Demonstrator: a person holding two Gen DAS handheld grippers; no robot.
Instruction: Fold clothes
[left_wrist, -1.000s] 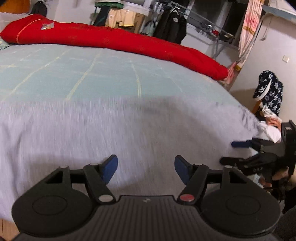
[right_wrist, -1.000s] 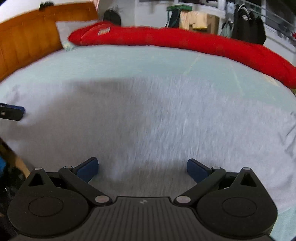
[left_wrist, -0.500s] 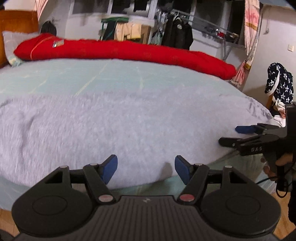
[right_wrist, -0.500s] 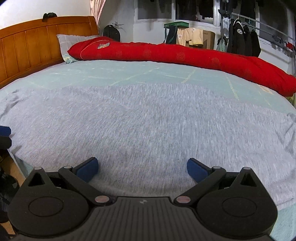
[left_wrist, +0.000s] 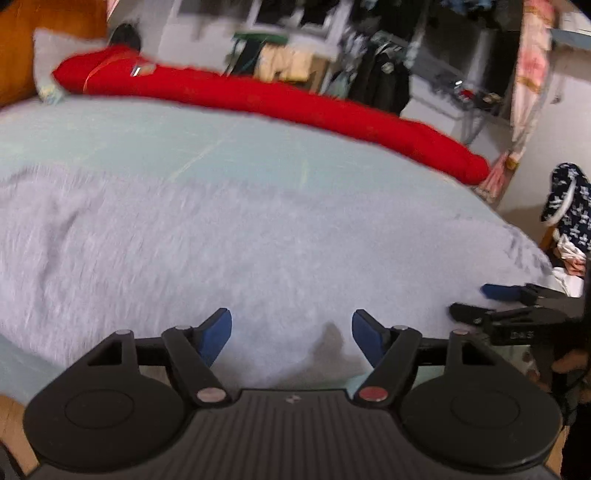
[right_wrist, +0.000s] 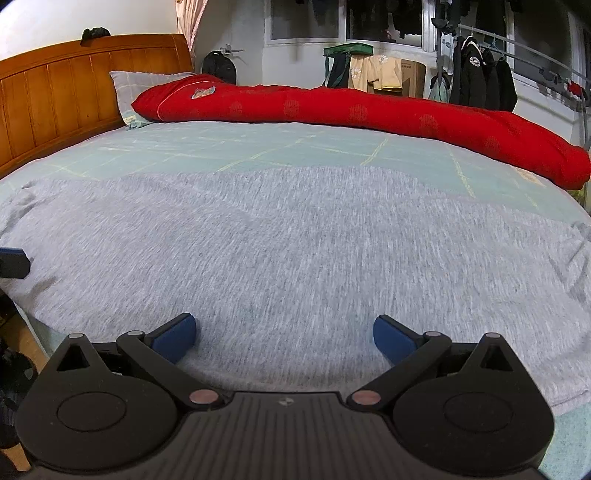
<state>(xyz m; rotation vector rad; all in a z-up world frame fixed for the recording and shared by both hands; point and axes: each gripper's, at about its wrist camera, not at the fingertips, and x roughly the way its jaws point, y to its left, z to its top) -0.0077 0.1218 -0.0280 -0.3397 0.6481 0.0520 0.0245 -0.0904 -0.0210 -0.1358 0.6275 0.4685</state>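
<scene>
A large grey garment (right_wrist: 295, 251) lies spread flat on the pale green bed sheet (right_wrist: 258, 147); it also shows in the left wrist view (left_wrist: 240, 258). My left gripper (left_wrist: 291, 334) is open and empty just above the garment's near edge. My right gripper (right_wrist: 284, 334) is open and empty over the same near edge, further right. The right gripper also shows at the right of the left wrist view (left_wrist: 476, 301), its jaws apart. A blue fingertip of the left gripper (right_wrist: 13, 254) shows at the left edge of the right wrist view.
A rolled red quilt (right_wrist: 369, 114) lies along the far side of the bed. A wooden headboard (right_wrist: 55, 92) and a pillow (right_wrist: 136, 88) stand at the left. Clothes hang on a rack (right_wrist: 476, 77) behind. A dark patterned garment (left_wrist: 569, 199) hangs over a chair at the right.
Both grippers pulled back from over the garment to its near edge, then the left one tilted down and in a little. Both stayed open and empty.
</scene>
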